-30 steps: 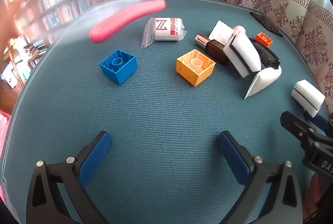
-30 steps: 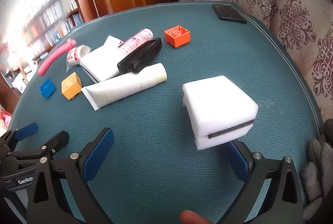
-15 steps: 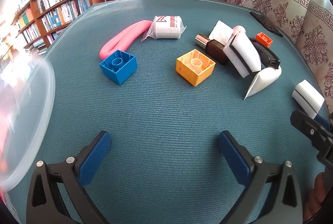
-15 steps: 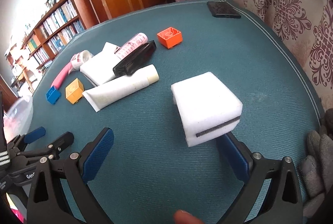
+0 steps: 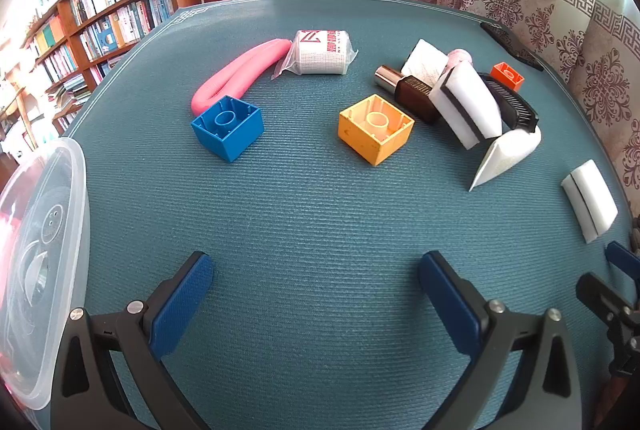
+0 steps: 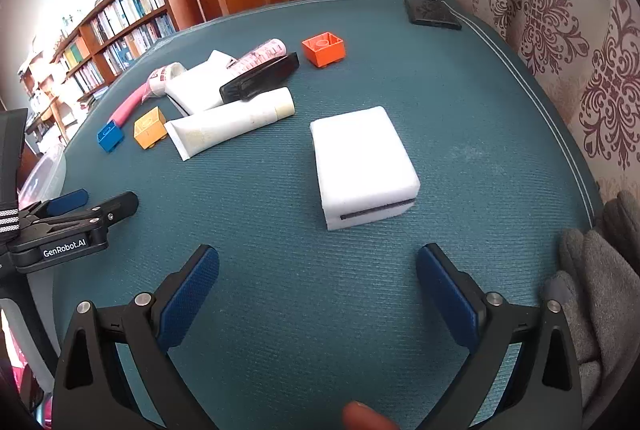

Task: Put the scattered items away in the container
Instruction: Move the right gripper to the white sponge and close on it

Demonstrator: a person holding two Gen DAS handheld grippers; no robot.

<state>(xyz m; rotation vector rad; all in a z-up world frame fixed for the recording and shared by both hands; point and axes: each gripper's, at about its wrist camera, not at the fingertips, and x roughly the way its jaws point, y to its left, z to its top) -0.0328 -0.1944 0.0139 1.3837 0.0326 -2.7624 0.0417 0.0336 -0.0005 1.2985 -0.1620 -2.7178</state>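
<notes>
**White sponge block sits dead ahead of our right fingers**

We're looking down the right gripper [image 6: 318, 294] and there it is: the white sponge block [image 6: 362, 162] lies on the teal tabletop [image 6: 460, 118] just beyond the spread blue fingers [image 6: 188, 294], a touch right of centre. Its long axis runs near to far, roughly in line with our fingers, and the short end with the dark seam faces us. So the fingers would straddle its narrower width, which we judge a friendly line-up. Nothing is pinched; both pads are wide apart over bare cloth.

Over on the left gripper [image 5: 316, 304], the fingers are spread too, and empty. From here the same sponge shows small at the far right edge, well apart from the left fingers. The right hand is plainly the nearer one.

The clear plastic container [image 5: 44, 270] sits at the left edge of the tabletop, right beside the left gripper, so we reckon any carry from the right has to cross the whole cloth.

Materials now. The sponge looks soft, matte foam with rounded corners and should squash under a squeeze. The tabletop cloth is finely ribbed. Farther off we see hard, glossy pieces: a blue brick [image 5: 228, 128], a yellow brick [image 5: 376, 128], an orange brick [image 6: 324, 48]. There's a white tube [image 6: 228, 124], smooth and flattened at its crimped end, a black comb [image 6: 260, 76], a pink foam tube [image 5: 240, 74] bent double, and a wrapped bandage roll [image 5: 320, 52].
</notes>
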